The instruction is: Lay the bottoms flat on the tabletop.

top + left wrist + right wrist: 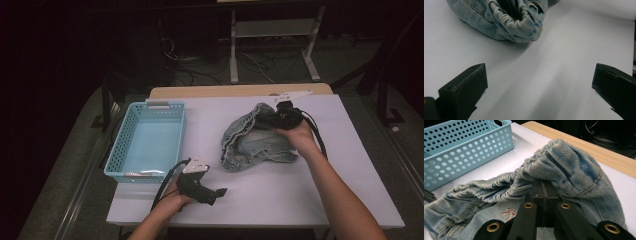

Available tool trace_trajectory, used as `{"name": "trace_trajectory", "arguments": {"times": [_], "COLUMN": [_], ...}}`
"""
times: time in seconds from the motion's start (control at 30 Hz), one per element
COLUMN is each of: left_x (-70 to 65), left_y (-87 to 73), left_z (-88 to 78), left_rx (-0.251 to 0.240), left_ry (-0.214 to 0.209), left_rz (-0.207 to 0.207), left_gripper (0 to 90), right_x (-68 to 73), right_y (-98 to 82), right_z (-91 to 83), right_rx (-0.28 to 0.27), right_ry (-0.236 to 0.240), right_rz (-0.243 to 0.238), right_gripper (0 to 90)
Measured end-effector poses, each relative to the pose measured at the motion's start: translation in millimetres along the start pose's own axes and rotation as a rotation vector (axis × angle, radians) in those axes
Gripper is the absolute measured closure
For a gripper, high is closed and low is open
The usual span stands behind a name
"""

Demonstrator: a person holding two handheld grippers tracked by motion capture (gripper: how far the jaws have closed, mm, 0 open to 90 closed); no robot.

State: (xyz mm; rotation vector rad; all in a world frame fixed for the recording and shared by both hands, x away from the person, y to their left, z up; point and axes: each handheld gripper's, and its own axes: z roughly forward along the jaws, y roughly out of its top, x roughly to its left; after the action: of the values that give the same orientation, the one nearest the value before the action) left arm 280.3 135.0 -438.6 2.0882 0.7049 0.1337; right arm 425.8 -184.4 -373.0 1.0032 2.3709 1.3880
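A: What is seen from the high view?

B: A crumpled garment of faded blue denim [255, 142] is seen on the white-covered table [280, 195], right of the middle. The right gripper [274, 119] is held at the garment's far upper edge, where a fold is lifted off the table. The left gripper [220, 194] is held low near the front edge, well apart from the garment. A light blue perforated plastic basket [150, 140] stands at the left side of the table.

A: And from the left gripper view?

B: Two black jaws are seen standing wide apart, with nothing between them but the white table surface [564, 62]. The denim garment [506, 22] lies farther ahead, at the top of the picture, its gathered elastic edge turned toward the camera.

A: What is shown in the right gripper view?

B: The jaws are seen pressed together, and a fold of the denim garment [564, 170] is pinched between their tips. The cloth is draped over and around them. A small pink embroidered mark [508, 213] is visible on the denim just left of the jaws. The blue basket [461, 147] is seen at the upper left, apart from the garment, and a strip of bare wooden table edge [599, 152] runs along the upper right.
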Motion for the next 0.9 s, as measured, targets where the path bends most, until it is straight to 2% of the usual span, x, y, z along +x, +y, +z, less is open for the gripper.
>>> {"name": "trace_trajectory", "arguments": {"times": [0.4,0.9], "left_x": [-0.5,0.1], "left_y": [0.1,0.1], "left_z": [0.2,-0.5], "left_rx": [-0.002,0.0], "left_ry": [-0.002,-0.006], "left_rz": [-0.001,0.002], "left_gripper": [0.0,0.0], "right_x": [-1.2,0.6], "right_y": [9.5,23.3], "right_z": [17.2,47.4], "right_rx": [0.009,0.035], "right_ry": [0.006,0.01], "right_rz": [0.017,0.021], "right_gripper": [88.9,88.9]}}
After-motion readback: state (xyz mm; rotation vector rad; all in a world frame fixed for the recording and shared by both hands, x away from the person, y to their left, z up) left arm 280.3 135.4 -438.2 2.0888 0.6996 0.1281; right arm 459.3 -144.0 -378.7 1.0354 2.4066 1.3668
